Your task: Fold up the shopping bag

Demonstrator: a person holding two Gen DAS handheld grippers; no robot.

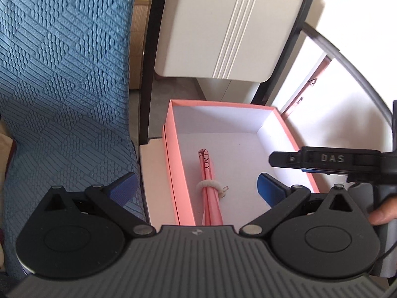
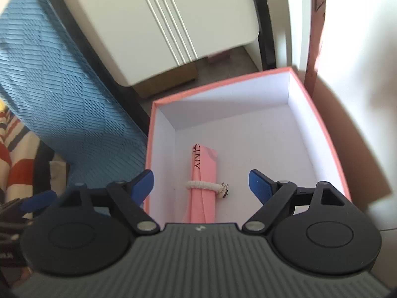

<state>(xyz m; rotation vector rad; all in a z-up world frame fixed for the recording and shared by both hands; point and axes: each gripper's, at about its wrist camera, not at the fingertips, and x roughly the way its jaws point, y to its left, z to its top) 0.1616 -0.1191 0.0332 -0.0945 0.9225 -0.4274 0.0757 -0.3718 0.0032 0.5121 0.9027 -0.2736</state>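
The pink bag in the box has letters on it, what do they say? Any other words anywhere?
"NY" on the folded pink bag, partial: the letters before it are creased and unreadable.
"DAS" on the black right gripper's side in the left wrist view.
Dark marks on the brown strip by the wall: too blurred to read.
Small logo on each gripper body: no readable letters.

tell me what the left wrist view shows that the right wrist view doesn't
Only the left wrist view shows a black bar marked DAS crossing the box's right edge, and a fingertip at the right border. Only the right wrist view shows red, white and dark striped fabric at far left. Both share the pink box holding the folded pink bag banded with a cream tie, the blue textured cover, and open empty blue-padded jaws.
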